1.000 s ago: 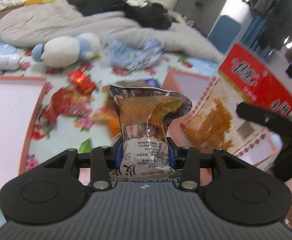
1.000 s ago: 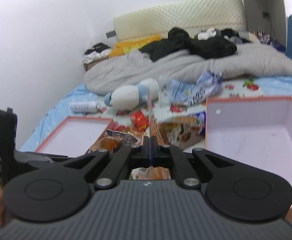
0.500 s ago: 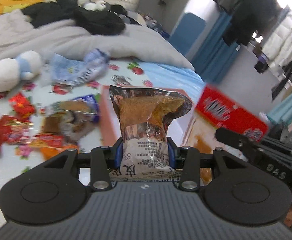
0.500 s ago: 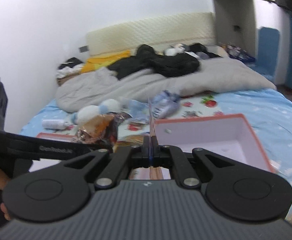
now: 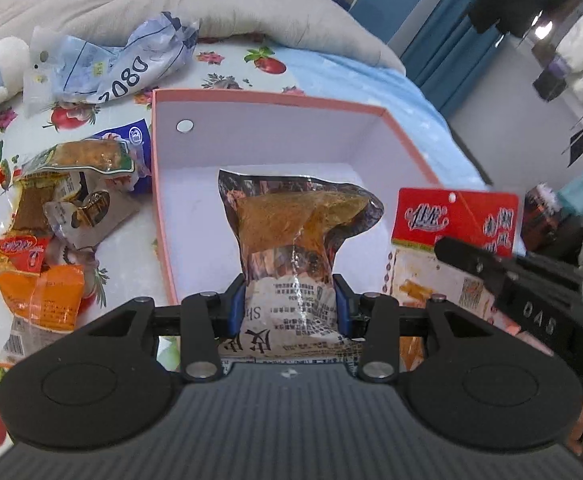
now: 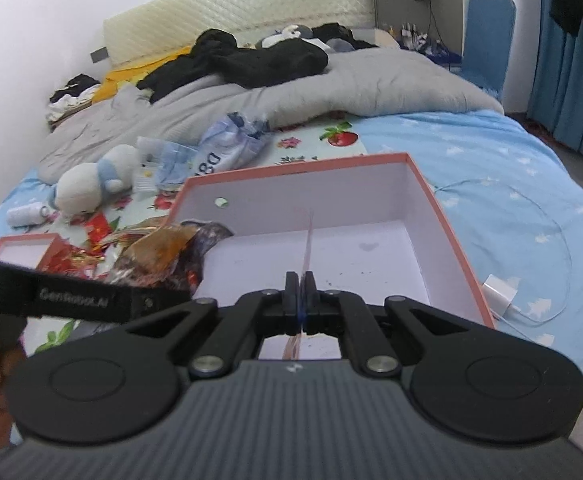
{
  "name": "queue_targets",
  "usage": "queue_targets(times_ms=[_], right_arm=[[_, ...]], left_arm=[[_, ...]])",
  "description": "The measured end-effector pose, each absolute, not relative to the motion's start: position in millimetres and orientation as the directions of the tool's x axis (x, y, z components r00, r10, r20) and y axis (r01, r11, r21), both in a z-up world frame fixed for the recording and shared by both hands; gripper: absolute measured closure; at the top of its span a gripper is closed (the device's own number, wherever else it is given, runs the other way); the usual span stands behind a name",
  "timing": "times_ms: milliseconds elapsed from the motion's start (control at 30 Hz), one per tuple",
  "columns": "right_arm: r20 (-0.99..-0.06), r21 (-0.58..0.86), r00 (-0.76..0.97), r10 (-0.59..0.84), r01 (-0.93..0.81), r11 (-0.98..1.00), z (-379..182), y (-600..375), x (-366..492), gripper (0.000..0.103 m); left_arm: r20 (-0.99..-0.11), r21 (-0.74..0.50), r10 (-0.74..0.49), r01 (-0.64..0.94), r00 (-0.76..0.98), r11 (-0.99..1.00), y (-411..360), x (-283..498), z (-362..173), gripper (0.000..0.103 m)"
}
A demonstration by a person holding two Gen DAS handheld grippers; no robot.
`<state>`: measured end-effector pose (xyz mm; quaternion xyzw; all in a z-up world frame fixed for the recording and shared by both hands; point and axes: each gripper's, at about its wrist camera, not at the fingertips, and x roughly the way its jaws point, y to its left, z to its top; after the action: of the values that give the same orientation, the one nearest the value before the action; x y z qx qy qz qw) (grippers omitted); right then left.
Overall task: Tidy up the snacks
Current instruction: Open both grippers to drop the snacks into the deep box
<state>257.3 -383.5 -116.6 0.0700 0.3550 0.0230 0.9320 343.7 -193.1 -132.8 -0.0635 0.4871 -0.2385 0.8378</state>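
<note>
- left gripper [image 5: 290, 304]: jaws clamped on the lower half of a brown snack pouch [image 5: 297, 232], blue pads pressing both sides; pouch stands upright, top flared.
- pouch sits in front of / over the near part of the open pink box [image 5: 275, 100]; box interior white. Can't tell whether the pouch touches the box floor.
- right gripper [image 6: 301, 289]: jaws pressed together on a thin red-and-white snack packet [image 5: 457, 220], seen edge-on from its own camera as a sliver [image 6: 308, 236] over the box interior.
- from the left view that packet hangs just to the right of the pouch, at the box's right wall.
- box [image 6: 423, 200] lies on a floral sheet [image 5: 227, 60], beside the blue bedsheet [image 6: 491, 160].
- loose snacks pile [image 5: 47, 216] left of the box, on the sheet.
- crumpled blue-white bag [image 5: 123, 68] behind the box; plush toy [image 6: 91, 180] further left.
- second pink box [image 6: 23, 246] at far left, beyond the pile.
- white charger with cable [image 6: 501, 290] just outside the box's right wall.
</note>
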Motion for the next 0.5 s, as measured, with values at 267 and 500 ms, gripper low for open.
queue_targets(times_ms=[267,500], right_arm=[[-0.687,0.176,0.721,0.086,0.051,0.983,-131.8,-394.1,265.5,0.080],[-0.659,0.185,0.747,0.082,0.055,0.981,-123.1,-391.7,249.0,0.050]], left_arm=[[-0.792,-0.289,-0.423,0.339,0.440,0.895,-187.6,342.8,-130.1,0.032],[-0.748,-0.286,-0.442,0.360,0.495,0.888,-172.4,323.0,-105.8,0.031]])
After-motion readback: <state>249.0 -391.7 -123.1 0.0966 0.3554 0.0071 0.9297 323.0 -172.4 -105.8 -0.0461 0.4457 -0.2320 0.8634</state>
